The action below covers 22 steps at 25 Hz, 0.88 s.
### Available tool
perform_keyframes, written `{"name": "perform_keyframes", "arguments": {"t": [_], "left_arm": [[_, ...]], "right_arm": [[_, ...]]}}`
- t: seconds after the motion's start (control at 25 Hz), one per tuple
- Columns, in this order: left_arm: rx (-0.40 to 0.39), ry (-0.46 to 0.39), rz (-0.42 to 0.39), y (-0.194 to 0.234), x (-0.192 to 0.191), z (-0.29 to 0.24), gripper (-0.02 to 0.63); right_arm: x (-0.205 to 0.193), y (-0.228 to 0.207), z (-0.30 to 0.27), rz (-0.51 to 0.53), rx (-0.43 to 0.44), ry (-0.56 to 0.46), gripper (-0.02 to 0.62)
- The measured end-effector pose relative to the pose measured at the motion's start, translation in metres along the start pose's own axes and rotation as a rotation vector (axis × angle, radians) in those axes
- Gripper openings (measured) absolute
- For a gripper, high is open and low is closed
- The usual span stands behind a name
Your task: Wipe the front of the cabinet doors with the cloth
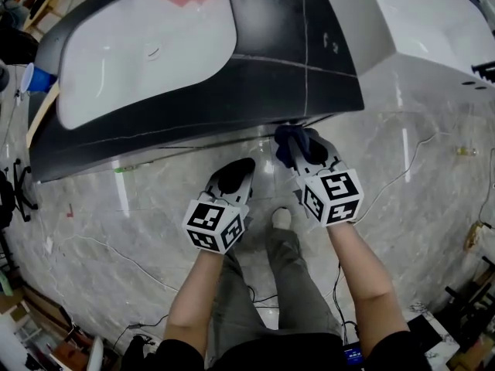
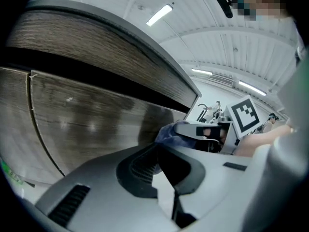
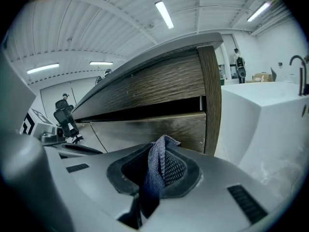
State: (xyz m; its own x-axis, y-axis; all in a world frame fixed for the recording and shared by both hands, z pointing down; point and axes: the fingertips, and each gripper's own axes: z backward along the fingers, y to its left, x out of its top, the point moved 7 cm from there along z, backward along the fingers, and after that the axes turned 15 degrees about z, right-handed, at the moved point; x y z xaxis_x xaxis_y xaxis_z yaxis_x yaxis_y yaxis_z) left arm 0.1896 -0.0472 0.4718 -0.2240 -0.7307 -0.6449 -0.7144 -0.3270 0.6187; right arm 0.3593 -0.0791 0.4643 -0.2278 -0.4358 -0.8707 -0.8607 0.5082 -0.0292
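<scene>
Head view, right hand-held gripper [image 1: 308,151]: clamped on the dark cloth [image 1: 290,139], with its tip just at the front edge of the cabinet [image 1: 201,107], toward that edge's right corner.
Head view, left hand-held gripper [image 1: 236,172]: jaws together and empty, over the floor [image 1: 139,238], further back from the front edge and left of the right one.
Head view, doors: hidden under the overhanging top; only the dark top and the sink [image 1: 139,52] show.
Left gripper view, jaws: closed, with nothing between them.
Left gripper view, door [image 2: 87,124]: wood-grain, ahead and to the left. The cloth sits off to the right, close against the door, but contact cannot be told.
Right gripper view, jaws: they pinch the cloth, and a fold of it stands up from between them.
Right gripper view, door: straight ahead of the fold and near it. Its right end panel [image 3: 210,95] is just right of the cloth, and the door's long run stretches away to the left.
Nearer hand: the right, and it is the one with the cloth.
Likely move: probably a push forward until the fold meets the door, then a sweep left along its length.
</scene>
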Motion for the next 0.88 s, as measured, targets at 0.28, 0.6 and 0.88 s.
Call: {"name": "perform_keyframes", "arguments": {"t": [0.28, 0.6, 0.88], "left_arm": [[0.037, 0.007, 0.007, 0.021, -0.007, 0.019, 0.008], [0.110, -0.012, 0.040, 0.072, -0.005, 0.063, 0.008], [0.152, -0.027, 0.066, 0.113, -0.002, 0.104, 0.008]], "right_arm": [[-0.008, 0.037, -0.006, 0.017, 0.082, 0.018, 0.051], [-0.008, 0.109, -0.042, 0.029, 0.187, 0.040, 0.051], [-0.001, 0.165, -0.079, 0.046, 0.246, 0.057, 0.052]]}}
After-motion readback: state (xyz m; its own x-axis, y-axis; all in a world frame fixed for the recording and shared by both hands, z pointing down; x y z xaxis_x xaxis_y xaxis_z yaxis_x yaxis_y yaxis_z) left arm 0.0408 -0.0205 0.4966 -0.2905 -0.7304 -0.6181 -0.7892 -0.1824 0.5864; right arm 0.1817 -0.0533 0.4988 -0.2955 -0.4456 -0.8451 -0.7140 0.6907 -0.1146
